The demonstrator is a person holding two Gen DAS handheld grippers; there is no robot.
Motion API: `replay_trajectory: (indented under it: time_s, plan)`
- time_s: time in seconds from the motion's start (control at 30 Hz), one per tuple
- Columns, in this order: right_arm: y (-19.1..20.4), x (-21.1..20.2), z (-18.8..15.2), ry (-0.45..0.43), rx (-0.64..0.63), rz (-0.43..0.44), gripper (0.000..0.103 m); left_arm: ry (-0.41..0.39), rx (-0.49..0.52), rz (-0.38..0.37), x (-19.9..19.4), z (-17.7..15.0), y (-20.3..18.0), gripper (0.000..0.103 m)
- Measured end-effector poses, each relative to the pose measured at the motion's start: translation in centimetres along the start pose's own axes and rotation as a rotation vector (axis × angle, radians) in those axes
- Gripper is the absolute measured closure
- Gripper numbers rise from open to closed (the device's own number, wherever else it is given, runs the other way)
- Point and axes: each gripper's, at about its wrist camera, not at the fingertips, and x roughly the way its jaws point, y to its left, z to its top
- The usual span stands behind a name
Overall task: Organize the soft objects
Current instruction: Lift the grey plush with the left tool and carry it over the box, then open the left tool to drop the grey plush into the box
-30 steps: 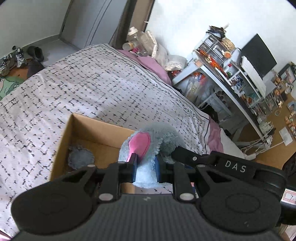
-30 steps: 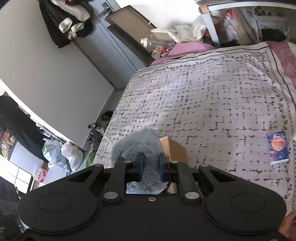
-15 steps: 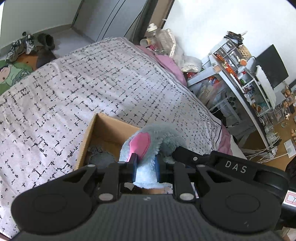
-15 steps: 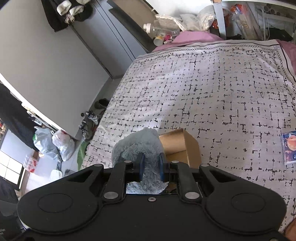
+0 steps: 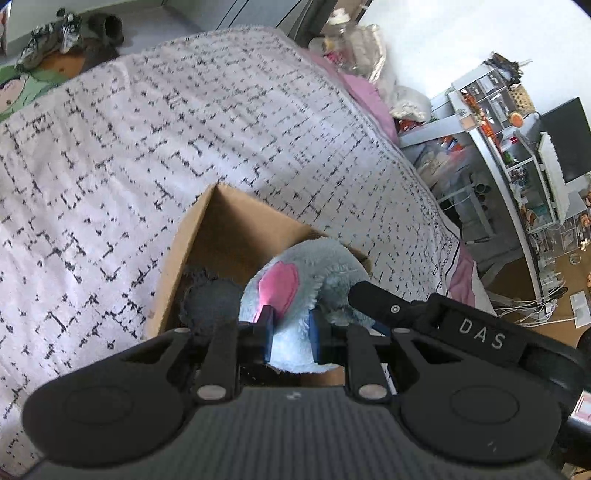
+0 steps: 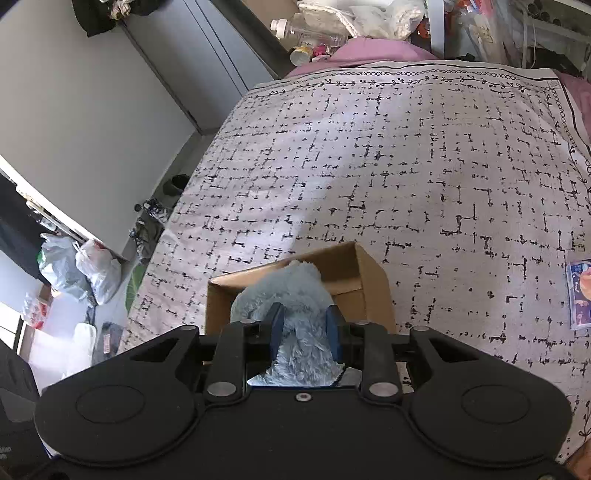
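A light blue plush toy (image 5: 317,273) with a pink ear patch hangs over an open cardboard box (image 5: 221,229) on the bed. My left gripper (image 5: 290,332) is shut on the plush near the pink ear. My right gripper (image 6: 303,326) is shut on another part of the same plush (image 6: 291,291), above the box (image 6: 369,280). The right gripper's black body also shows in the left wrist view (image 5: 443,317). A dark grey fuzzy soft object (image 5: 210,295) lies inside the box at its left side.
The bed has a white cover with black dashes (image 6: 406,166). A small printed packet (image 6: 580,295) lies on the bed at the right. A cluttered desk with shelves (image 5: 517,129) stands beyond the bed. Shoes (image 5: 55,33) and bags (image 6: 81,266) lie on the floor.
Both grippers have carried the plush forward and lower, so it now hangs over the box opening. The box looks larger and nearer in both views. Both grips are unchanged.
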Motion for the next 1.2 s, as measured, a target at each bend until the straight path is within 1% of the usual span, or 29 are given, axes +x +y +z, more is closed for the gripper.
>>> replay_trajectory:
  time_s: [0.07, 0.13, 0.17, 0.3, 0.37, 0.43, 0.5, 0.63, 0.7, 0.83, 0.87, 0.9, 0.93, 1.0, 1.1, 1.2]
  plan:
    - [-0.2, 0.0, 0.0, 0.010, 0.008, 0.010, 0.066, 0.012, -0.006, 0.012, 0.3, 0.1, 0.1, 0.083]
    - [-0.2, -0.3, 0.0, 0.003, 0.004, 0.008, 0.046, 0.013, -0.008, 0.025, 0.3, 0.1, 0.1, 0.082]
    - [-0.2, -0.5, 0.0, -0.004, 0.000, 0.006, 0.044, 0.014, -0.005, 0.036, 0.3, 0.1, 0.0, 0.080]
    - [-0.4, -1.5, 0.1, -0.011, 0.007, 0.031, 0.041, 0.008, 0.021, 0.066, -0.3, 0.1, -0.8, 0.080]
    - [-0.6, -2.2, 0.1, -0.022, 0.004, 0.038, 0.037, 0.006, 0.030, 0.081, -0.7, -0.1, -1.3, 0.080]
    - [-0.8, -3.0, 0.0, -0.032, 0.005, 0.045, 0.032, 0.001, 0.039, 0.088, -1.1, -0.2, -1.7, 0.078]
    - [-1.1, -3.7, 0.0, -0.043, 0.004, 0.051, 0.031, -0.001, 0.043, 0.099, -1.5, -0.5, -2.1, 0.072]
    - [-1.9, -5.1, 0.0, -0.061, 0.002, 0.059, 0.029, -0.008, 0.048, 0.118, -2.3, -1.0, -2.9, 0.065]
    - [-2.3, -5.8, -0.1, -0.072, 0.007, 0.059, 0.026, -0.018, 0.058, 0.129, -2.8, -1.3, -3.5, 0.059]
    - [-3.2, -7.3, -0.4, -0.088, 0.008, 0.074, 0.023, -0.034, 0.076, 0.146, -3.7, -2.0, -4.6, 0.053]
    - [-3.4, -7.7, -0.4, -0.092, 0.008, 0.073, 0.022, -0.038, 0.084, 0.153, -4.0, -2.2, -4.9, 0.049]
    - [-3.7, -8.1, -0.5, -0.097, 0.010, 0.072, 0.017, -0.043, 0.091, 0.161, -4.2, -2.4, -5.3, 0.044]
    - [-4.0, -8.4, -0.6, -0.103, 0.012, 0.069, 0.013, -0.050, 0.099, 0.168, -4.5, -2.5, -5.6, 0.042]
    - [-4.6, -9.1, -0.8, -0.114, 0.004, 0.066, 0.013, -0.069, 0.112, 0.181, -5.1, -2.9, -6.1, 0.035]
    - [-5.5, -9.8, -1.1, -0.120, -0.004, 0.062, 0.011, -0.093, 0.119, 0.199, -5.9, -3.3, -6.8, 0.029]
    - [-6.7, -10.6, -1.3, -0.123, 0.005, 0.064, 0.009, -0.107, 0.134, 0.213, -6.4, -3.9, -7.5, 0.028]
